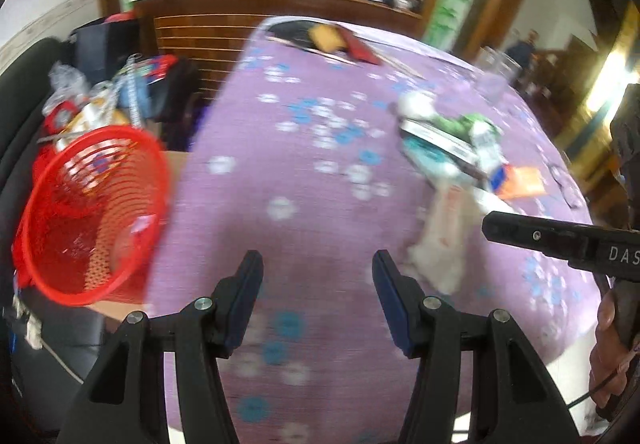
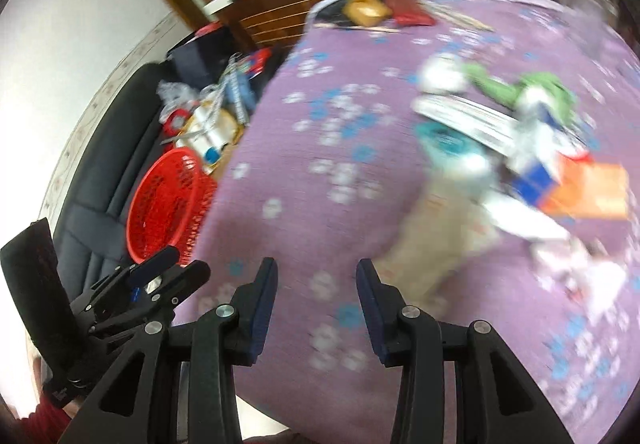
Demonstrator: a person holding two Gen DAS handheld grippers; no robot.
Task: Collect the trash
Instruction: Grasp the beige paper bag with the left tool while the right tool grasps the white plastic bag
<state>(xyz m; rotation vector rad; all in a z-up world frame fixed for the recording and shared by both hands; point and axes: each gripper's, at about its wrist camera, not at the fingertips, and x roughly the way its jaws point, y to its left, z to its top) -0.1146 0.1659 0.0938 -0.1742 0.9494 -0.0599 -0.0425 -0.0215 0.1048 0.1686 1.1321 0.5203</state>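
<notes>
My left gripper (image 1: pixel 317 264) hangs open and empty over the near part of a purple flowered tablecloth (image 1: pixel 320 172). My right gripper (image 2: pixel 317 268) is open and empty too, beside it over the same cloth (image 2: pixel 320 148). A red mesh basket (image 1: pixel 92 212) (image 2: pixel 168 204) lies tilted off the table's left edge. A blurred heap of trash (image 1: pixel 452 148) (image 2: pixel 520 148) lies on the right of the table: green and white wrappers, a blue pack, an orange packet (image 1: pixel 524 182) (image 2: pixel 588 192). A crumpled beige paper (image 1: pixel 440 240) (image 2: pixel 432 240) lies just ahead and right of both grippers.
A dark sofa (image 2: pixel 104 172) carries a pile of bags and packets (image 1: pixel 100 100) behind the basket. A wooden cabinet (image 1: pixel 248 16) stands past the table. Flat red and yellow items (image 2: pixel 384 10) lie at the table's far end. A clear glass (image 1: pixel 496 72) stands far right.
</notes>
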